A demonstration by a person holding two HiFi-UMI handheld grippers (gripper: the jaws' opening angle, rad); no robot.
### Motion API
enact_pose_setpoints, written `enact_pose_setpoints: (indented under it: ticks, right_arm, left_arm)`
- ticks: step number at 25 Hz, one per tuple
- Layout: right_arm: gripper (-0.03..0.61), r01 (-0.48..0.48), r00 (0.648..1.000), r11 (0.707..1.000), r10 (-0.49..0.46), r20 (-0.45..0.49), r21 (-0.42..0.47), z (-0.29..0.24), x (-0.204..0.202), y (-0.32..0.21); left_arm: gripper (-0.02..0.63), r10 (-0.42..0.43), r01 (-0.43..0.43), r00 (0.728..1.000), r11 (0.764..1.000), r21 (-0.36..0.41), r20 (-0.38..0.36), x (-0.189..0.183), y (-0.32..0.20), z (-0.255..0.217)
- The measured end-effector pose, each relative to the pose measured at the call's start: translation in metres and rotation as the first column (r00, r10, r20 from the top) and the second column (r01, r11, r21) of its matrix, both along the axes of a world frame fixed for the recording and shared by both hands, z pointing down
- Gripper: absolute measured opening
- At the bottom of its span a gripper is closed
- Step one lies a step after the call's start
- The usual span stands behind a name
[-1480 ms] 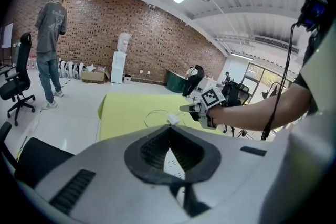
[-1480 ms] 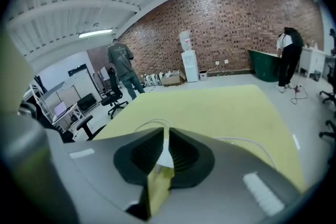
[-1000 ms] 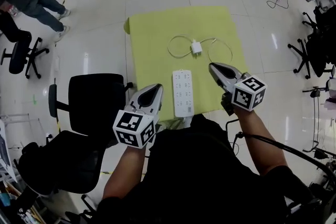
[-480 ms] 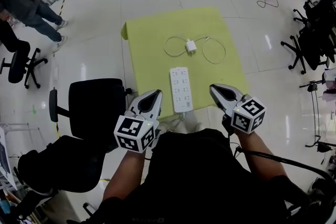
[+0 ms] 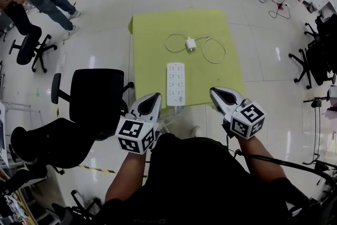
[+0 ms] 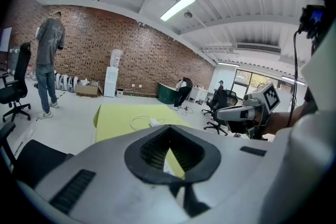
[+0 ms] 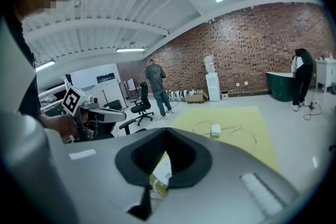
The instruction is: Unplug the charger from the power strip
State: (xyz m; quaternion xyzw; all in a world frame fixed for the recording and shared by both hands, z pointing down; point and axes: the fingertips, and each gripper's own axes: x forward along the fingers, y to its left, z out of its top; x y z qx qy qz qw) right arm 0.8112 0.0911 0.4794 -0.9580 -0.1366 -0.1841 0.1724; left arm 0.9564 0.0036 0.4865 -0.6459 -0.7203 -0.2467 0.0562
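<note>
Head view: small white plastic charger [image 5: 190, 43] lies far on the yellow-green counter [image 5: 152, 29], apart from the long white power strip [image 5: 175, 84]; probably light, rigid, slick, so pinch its flat sides.
Left gripper view: left gripper [image 6: 170, 129] fingers pressed together, empty.
Right gripper view: right gripper [image 7: 167, 130] fingers pressed together, empty.

Stuff you can't really make out here
The charger [image 5: 190, 44] is too tiny from the head view to see its prongs, and the power strip [image 5: 175, 84] sockets are just specks. In both gripper views the closed jaws cover most of the strip, only a sliver peeks through the gap. Black chairs [image 5: 316, 55] on the right get chopped by the picture's edge.
</note>
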Motion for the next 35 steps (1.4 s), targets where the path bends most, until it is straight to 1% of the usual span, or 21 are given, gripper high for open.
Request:
enact_pose_setpoints:
  ticks: [4,11,18,26,35]
  right_arm:
    - [0.000,0.029,1.000,0.999,-0.029,-0.005,-0.019,-0.001,-0.017,-0.005]
    - [0.000,0.080,0.997,0.997,-0.080,-0.017,-0.020,0.004,-0.038,-0.024]
    - [0.000,0.116,0.992,0.993,-0.117,-0.040,-0.026,-0.001,-0.051,-0.032]
    - [0.000,0.132,0.989,0.991,-0.134,-0.057,-0.027,-0.004,-0.057,-0.036]
    - [0.000,0.149,0.987,0.988,-0.151,-0.047,-0.028,-0.004,-0.053,-0.037]
  left_arm:
    - [0.005,-0.030,0.030,0.999,1.000,0.005,0.019,-0.022,-0.011,-0.003]
    - [0.005,-0.082,0.082,0.997,0.997,-0.009,-0.012,-0.046,-0.031,-0.009]
    - [0.005,-0.109,0.109,0.994,0.994,-0.006,-0.032,-0.066,-0.042,-0.008]
    - [0.005,-0.128,0.128,0.990,0.992,-0.009,-0.062,-0.072,-0.053,-0.013]
    - [0.005,-0.101,0.099,0.992,0.995,-0.021,-0.075,-0.074,-0.047,-0.019]
